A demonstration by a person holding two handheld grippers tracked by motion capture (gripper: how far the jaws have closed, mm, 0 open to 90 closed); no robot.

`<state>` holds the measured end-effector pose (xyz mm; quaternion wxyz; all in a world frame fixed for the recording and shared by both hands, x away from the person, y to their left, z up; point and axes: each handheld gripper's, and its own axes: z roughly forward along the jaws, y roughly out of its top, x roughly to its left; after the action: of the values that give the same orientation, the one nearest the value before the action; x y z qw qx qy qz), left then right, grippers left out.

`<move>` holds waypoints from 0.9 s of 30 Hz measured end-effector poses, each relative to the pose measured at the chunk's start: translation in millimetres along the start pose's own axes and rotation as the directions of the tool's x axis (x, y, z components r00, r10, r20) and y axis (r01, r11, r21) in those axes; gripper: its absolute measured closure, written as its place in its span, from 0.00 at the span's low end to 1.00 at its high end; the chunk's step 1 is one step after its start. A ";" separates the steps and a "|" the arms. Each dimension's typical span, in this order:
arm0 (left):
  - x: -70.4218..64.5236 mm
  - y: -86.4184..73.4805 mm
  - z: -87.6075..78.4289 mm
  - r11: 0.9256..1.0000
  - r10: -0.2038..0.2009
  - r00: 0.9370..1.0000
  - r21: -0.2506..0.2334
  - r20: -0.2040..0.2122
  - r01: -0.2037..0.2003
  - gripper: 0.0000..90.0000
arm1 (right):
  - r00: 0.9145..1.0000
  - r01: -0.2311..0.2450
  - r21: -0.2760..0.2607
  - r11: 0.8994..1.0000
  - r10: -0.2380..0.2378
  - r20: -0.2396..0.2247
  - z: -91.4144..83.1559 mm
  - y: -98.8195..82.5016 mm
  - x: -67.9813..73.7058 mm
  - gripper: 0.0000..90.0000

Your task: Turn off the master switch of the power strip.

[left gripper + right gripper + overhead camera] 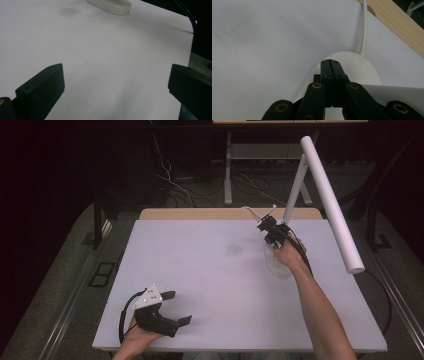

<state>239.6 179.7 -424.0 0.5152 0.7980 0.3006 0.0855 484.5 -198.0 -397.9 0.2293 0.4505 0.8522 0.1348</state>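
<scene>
A white desk lamp stands at the table's far right, with a round base, a slanted stem and a long tube head. My right gripper is over the back part of that base, beside the stem's foot. In the right gripper view its jaws are pressed together with nothing between them, tips over the base. Whether they touch it I cannot tell. My left gripper rests near the front left, wide open and holding nothing. The base lies far ahead of it.
A white mat covers the table; a wooden strip shows along its far edge. The lamp's white cord runs from the base over that edge. A faint dark smudge marks the mat. Cables lie on the floor behind.
</scene>
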 end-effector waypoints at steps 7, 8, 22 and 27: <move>0.1 0.0 0.2 1.000 0.000 1.000 0.001 0.002 0.000 0.00 | 1.000 0.005 0.011 1.000 -0.005 0.013 4.7 -0.4 0.8 0.99; 0.1 0.0 0.2 1.000 -0.001 1.000 0.001 0.002 0.001 0.00 | 1.000 0.003 0.010 1.000 -0.003 0.013 4.8 -0.3 0.6 0.99; -0.6 0.0 0.6 1.000 0.003 1.000 0.004 0.004 -0.004 0.00 | 0.999 -0.029 0.000 1.000 0.029 0.017 7.5 -2.5 0.6 1.00; -0.9 0.6 0.7 1.000 0.006 1.000 0.007 0.003 -0.006 0.00 | 0.999 -0.034 -0.008 0.999 0.034 0.022 7.5 -3.7 1.3 1.00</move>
<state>239.5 178.4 -423.6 0.5126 0.8009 0.2978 0.0847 485.1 -198.9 -406.3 0.2382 0.4654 0.8414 0.1368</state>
